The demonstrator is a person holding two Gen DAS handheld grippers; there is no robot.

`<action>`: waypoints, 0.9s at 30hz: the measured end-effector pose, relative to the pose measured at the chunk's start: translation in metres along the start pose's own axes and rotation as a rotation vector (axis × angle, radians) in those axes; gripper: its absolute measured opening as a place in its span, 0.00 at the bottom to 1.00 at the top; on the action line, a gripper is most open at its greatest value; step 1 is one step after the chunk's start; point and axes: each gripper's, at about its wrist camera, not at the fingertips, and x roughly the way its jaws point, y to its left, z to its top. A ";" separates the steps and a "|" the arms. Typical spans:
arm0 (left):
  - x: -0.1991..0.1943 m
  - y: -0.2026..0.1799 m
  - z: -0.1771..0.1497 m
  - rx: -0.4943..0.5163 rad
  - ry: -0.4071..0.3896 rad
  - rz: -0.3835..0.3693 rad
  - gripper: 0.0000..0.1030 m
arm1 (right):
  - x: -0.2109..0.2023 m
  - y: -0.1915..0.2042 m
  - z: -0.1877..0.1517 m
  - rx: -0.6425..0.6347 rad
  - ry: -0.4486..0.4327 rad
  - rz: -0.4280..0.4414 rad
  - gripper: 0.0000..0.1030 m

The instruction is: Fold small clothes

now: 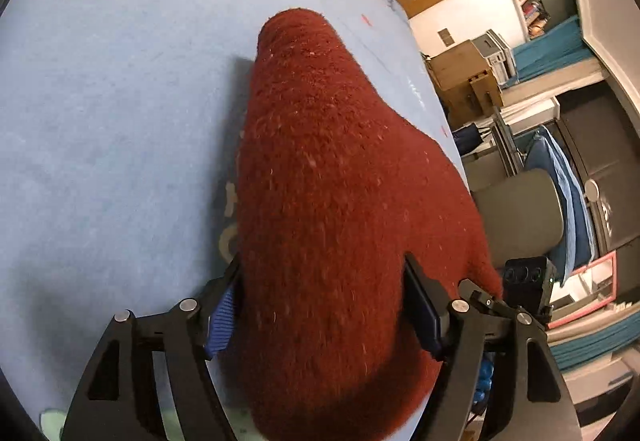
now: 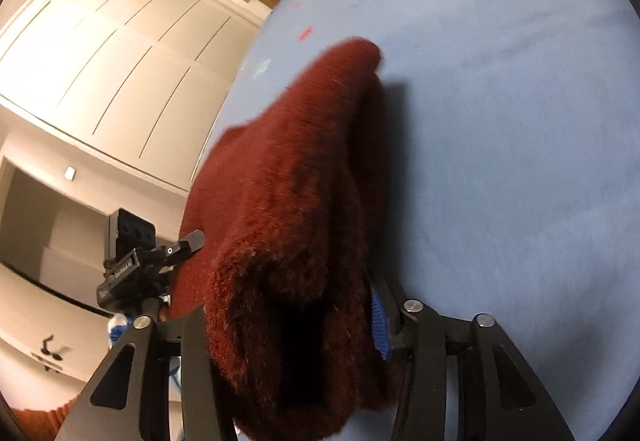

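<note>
Sweater [image 1: 328, 201] overhangs blue cloth's [image 1: 120, 101] right edge.

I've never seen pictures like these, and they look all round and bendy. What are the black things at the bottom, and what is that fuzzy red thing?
A person holds a black two-fingered claw in each hand, and each claw has a wide-eyed camera looking along its fingers. That bends the picture. One picture comes from the left claw, the other from the right claw. The fuzzy dark red knitted garment is bunched between the fingers of both claws, which grip it above a light blue cloth-covered surface. Its far end droops towards the cloth. Each picture also shows the other claw at its edge.
</note>
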 end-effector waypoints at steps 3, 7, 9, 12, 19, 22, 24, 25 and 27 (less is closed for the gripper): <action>-0.011 -0.012 -0.015 0.085 0.010 0.056 0.70 | -0.016 -0.003 -0.011 -0.012 -0.010 -0.038 0.54; -0.006 -0.027 -0.042 0.127 0.014 0.108 0.75 | -0.026 -0.021 -0.027 0.021 -0.006 -0.082 0.58; -0.003 -0.029 -0.054 0.122 -0.002 0.133 0.76 | -0.030 -0.026 -0.035 0.048 -0.020 -0.079 0.59; 0.000 -0.032 -0.061 0.115 -0.028 0.173 0.77 | -0.029 -0.016 -0.035 0.052 -0.028 -0.120 0.59; 0.006 -0.058 -0.073 0.132 -0.073 0.266 0.77 | -0.047 -0.015 -0.046 0.108 -0.044 -0.205 0.59; 0.004 -0.066 -0.079 0.119 -0.096 0.294 0.77 | -0.046 -0.005 -0.046 0.118 -0.044 -0.259 0.60; -0.002 -0.073 -0.082 0.115 -0.112 0.298 0.77 | -0.046 0.004 -0.046 0.127 -0.048 -0.293 0.60; -0.011 -0.075 -0.083 0.120 -0.127 0.302 0.77 | -0.047 0.007 -0.046 0.138 -0.050 -0.303 0.60; -0.029 -0.077 -0.089 0.130 -0.158 0.315 0.77 | -0.053 0.015 -0.049 0.142 -0.060 -0.325 0.61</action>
